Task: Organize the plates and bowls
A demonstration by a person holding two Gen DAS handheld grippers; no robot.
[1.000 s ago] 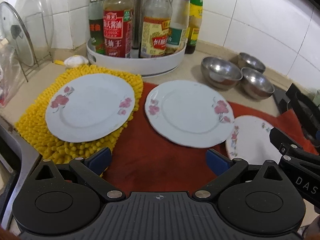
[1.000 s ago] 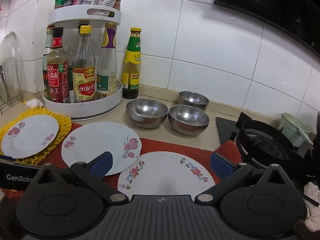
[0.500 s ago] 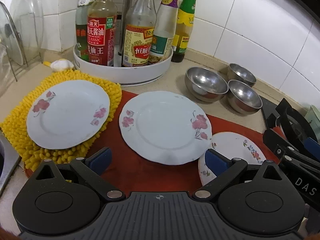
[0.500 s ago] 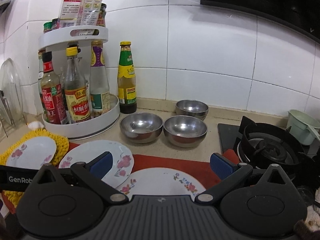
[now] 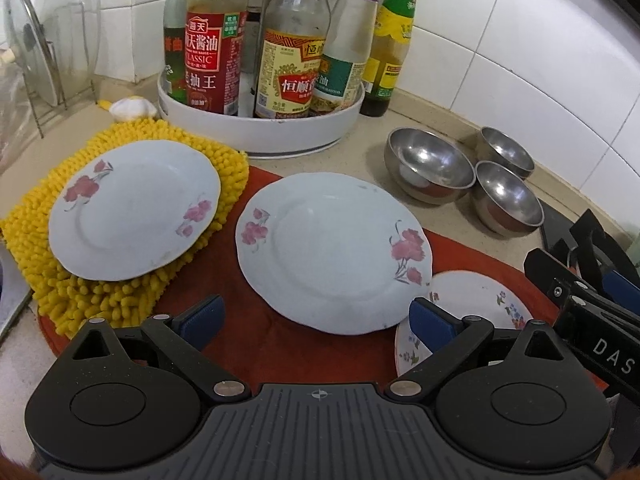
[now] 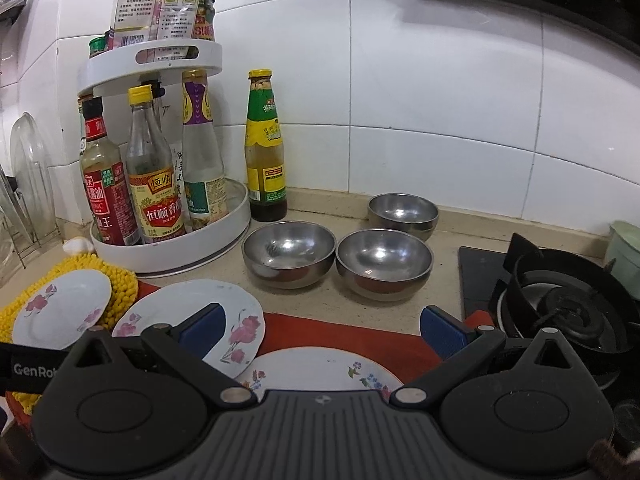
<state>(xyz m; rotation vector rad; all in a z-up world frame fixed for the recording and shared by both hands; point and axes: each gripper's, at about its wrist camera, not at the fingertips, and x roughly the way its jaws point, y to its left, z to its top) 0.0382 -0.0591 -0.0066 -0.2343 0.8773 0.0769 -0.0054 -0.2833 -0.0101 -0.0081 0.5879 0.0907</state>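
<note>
Three plates lie on the counter. A pink-flowered plate (image 5: 134, 208) rests on a yellow mat (image 5: 100, 300). A larger pink-flowered plate (image 5: 334, 250) (image 6: 192, 312) sits on a red mat (image 5: 256, 344). Its right edge overlaps a smaller plate with little coloured flowers (image 5: 476, 304) (image 6: 320, 368). Three steel bowls (image 5: 430, 164) (image 6: 288, 252) (image 6: 384, 262) (image 6: 402, 210) stand behind them. My left gripper (image 5: 316, 318) hovers open just in front of the larger plate. My right gripper (image 6: 322, 330) is open above the small-flowered plate, facing the bowls.
A white turntable rack (image 5: 260, 132) holds several sauce bottles; another green-labelled bottle (image 6: 266, 152) stands beside it. Glass lids (image 5: 28, 40) lean in a wire rack at far left. A gas burner (image 6: 560, 304) sits to the right, with a pale green cup (image 6: 624, 256) behind it.
My left gripper drifted right, then came closer over the larger plate. My right gripper dropped lower and tilted up toward the bowls and wall. Both stayed open.
</note>
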